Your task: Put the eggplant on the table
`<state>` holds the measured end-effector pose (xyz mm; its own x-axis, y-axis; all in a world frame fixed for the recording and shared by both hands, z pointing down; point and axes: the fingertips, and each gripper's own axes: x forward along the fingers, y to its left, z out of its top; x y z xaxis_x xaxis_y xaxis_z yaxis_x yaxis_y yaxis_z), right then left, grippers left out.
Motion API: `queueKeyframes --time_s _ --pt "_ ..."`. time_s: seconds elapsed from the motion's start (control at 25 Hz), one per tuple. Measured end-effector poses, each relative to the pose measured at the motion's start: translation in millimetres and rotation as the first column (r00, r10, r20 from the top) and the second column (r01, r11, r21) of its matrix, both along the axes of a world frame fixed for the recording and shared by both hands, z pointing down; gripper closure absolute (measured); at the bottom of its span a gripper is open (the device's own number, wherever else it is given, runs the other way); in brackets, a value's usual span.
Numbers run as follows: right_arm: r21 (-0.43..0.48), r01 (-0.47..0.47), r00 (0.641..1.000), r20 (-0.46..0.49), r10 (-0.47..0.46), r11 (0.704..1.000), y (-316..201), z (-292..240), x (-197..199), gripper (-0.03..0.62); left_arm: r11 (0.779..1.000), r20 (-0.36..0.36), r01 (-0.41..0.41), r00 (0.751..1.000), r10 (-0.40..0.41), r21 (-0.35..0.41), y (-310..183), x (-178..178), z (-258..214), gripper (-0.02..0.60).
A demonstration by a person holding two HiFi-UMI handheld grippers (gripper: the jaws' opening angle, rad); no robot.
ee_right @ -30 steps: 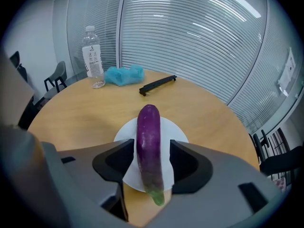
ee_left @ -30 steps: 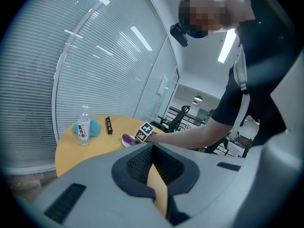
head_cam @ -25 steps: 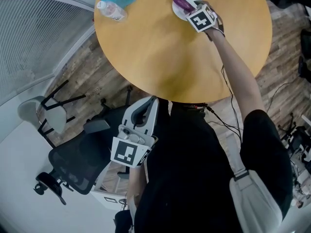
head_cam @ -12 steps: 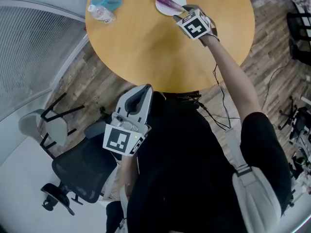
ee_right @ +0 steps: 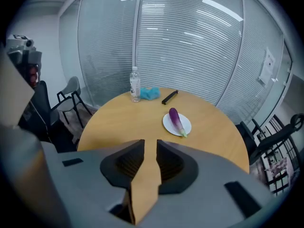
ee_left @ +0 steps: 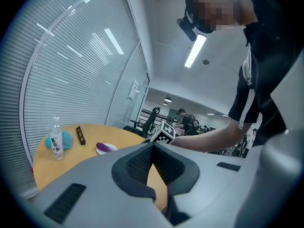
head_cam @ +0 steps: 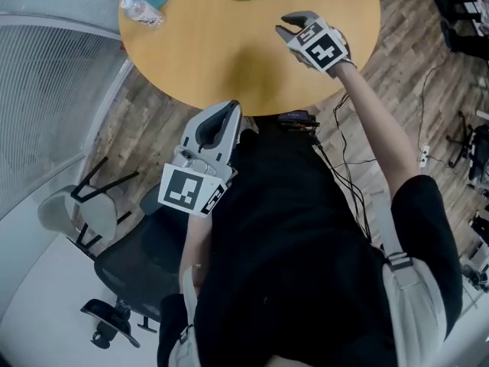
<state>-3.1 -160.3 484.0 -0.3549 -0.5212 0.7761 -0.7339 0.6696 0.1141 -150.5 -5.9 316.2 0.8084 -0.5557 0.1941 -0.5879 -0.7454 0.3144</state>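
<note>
My right gripper [head_cam: 286,23] hangs over the round table [head_cam: 229,60], its jaws just closing on nothing. My left gripper [head_cam: 228,110] is clenched and empty. The eggplant [ee_right: 176,120] lies on the white plate [ee_right: 167,123] across the table. I judge the placing done, so next I only need to keep clear.

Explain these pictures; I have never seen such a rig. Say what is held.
A person carries two grey tools: the left hand-held gripper and the right hand-held gripper. One picture looks down from a head camera; the other two look along each gripper's jaws. On the round wooden table: a purple eggplant on a small white plate, a clear plastic bottle, a blue cloth, a black bar. Nothing is held: left jaws shut, right jaws just closing, narrowly apart.
</note>
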Motion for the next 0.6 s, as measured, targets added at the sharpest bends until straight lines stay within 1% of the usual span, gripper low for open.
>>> queueKeyframes --time_s 0.2,0.36,0.48,0.6 --pt "0.012 -0.058 0.997 0.051 0.058 0.998 45 -10 -6 0.539 0.998 -0.018 -0.062 0.998 0.062 0.013 19 -3 -1 0.573" --pt "0.009 -0.08 0.992 0.096 0.079 0.997 78 -18 -17 0.556 0.995 -0.059 -0.1 0.993 0.1 0.011 28 -8 1 0.574" --pt "0.017 -0.089 0.989 0.12 0.086 0.996 107 -29 -23 0.565 0.992 -0.066 -0.128 0.989 0.129 0.015 37 -6 4 0.572" --pt "0.035 -0.081 0.984 0.16 0.074 0.996 135 -39 -27 0.569 0.987 -0.07 -0.158 0.985 0.16 0.028 45 0 1 0.574"
